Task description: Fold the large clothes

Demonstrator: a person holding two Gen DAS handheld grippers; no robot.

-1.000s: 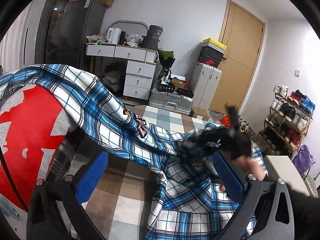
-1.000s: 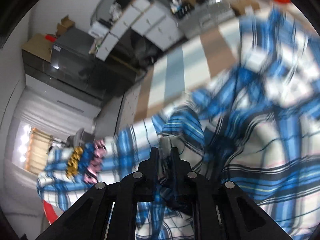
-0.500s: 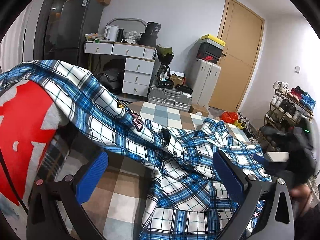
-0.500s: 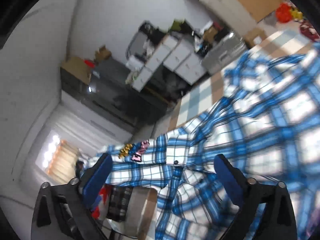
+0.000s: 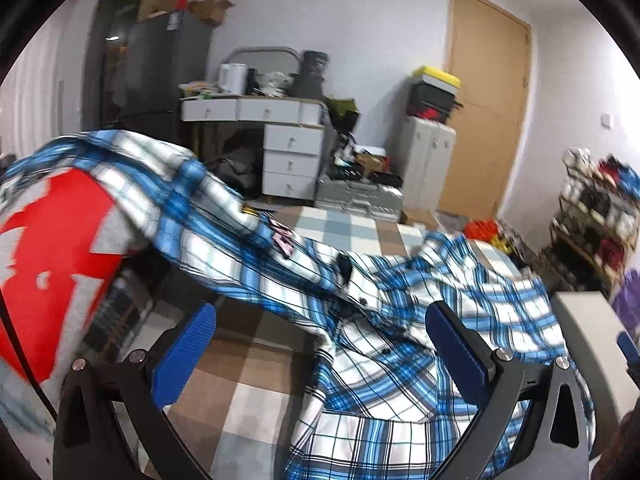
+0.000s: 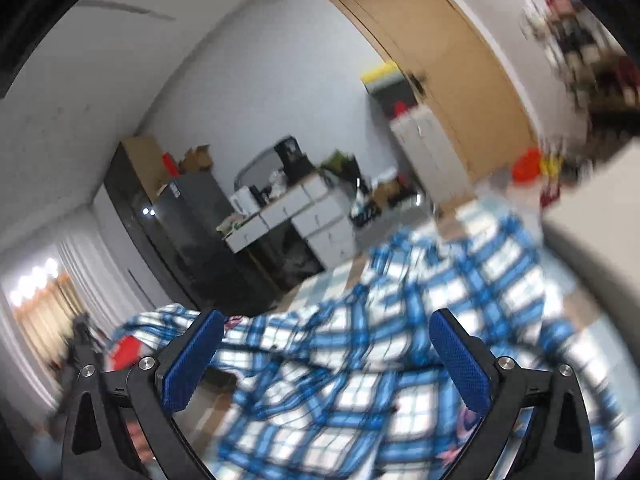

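Note:
A large blue and white plaid shirt lies crumpled on the checked table. One part of it stretches up and left over a pile topped by a red and grey garment. My left gripper hovers over the shirt's button placket, wide open, its blue pads clear of the cloth. In the blurred right wrist view the same shirt fills the lower half. My right gripper stands wide open above it with nothing between its fingers.
A white box-like surface sits at the table's right. Behind the table are a white drawer desk, a dark fridge, grey suitcases, a wooden door and a shoe rack.
My right gripper let go of the plaid shirt, opened wide and swung away to the right and up. The released cloth settled on the table. The left gripper stayed open and nearly still.

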